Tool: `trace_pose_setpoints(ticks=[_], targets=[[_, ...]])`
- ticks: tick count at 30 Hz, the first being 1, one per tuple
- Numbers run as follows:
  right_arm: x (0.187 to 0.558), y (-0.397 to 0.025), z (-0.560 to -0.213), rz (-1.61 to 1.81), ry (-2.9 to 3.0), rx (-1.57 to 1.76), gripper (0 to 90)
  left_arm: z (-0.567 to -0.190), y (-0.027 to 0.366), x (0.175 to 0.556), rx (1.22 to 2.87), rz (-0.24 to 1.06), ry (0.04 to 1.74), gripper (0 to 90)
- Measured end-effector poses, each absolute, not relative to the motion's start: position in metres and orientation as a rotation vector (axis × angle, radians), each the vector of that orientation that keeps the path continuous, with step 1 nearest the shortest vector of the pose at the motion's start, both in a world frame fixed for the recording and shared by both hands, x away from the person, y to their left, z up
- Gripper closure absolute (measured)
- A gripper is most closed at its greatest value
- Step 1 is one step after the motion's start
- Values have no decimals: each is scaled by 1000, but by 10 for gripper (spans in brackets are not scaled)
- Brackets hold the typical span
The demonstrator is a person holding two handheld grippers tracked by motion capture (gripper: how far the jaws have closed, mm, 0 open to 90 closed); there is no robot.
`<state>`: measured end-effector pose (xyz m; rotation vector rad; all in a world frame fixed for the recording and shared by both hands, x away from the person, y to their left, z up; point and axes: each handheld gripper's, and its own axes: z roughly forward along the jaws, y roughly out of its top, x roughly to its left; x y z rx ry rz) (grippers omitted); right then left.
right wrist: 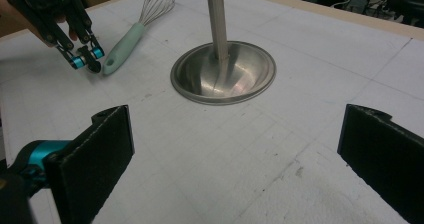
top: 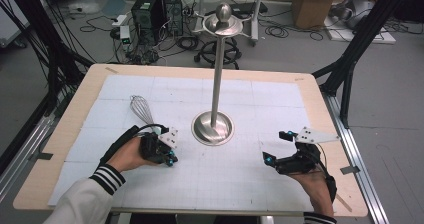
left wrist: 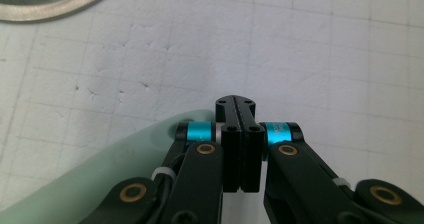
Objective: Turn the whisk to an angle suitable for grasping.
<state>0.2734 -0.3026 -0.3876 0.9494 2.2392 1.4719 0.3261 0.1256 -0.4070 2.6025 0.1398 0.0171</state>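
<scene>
The whisk (top: 145,115) lay flat on the white mat (top: 260,99), to the left of the tall metal stand (top: 215,94). Its wire end pointed away from the person, and its pale green handle (right wrist: 121,43) pointed back toward the left gripper (top: 170,158). So the long line of the whisk ran from far to near — right at that gripper.

The left gripper was the near one. Its jaws were pressed tight together with nothing between them, and in the right gripper view its tip (right wrist: 86,57) sat just beside the end of the handle. I could not tell if it touched.

The right gripper (top: 278,146) was well apart, on the other side of the stand's round base (right wrist: 223,73). Its jaws stood wide and held nothing.

I think the left one would need to spread its jaws first — then close across the handle, not along it.
</scene>
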Motion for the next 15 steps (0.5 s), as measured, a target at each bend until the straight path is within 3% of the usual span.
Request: trace_pose_setpoints(ticks=[15], targets=[[273, -304, -387, 1471, 2229, 953, 7, -371, 151, 333, 2551, 126, 214, 898]])
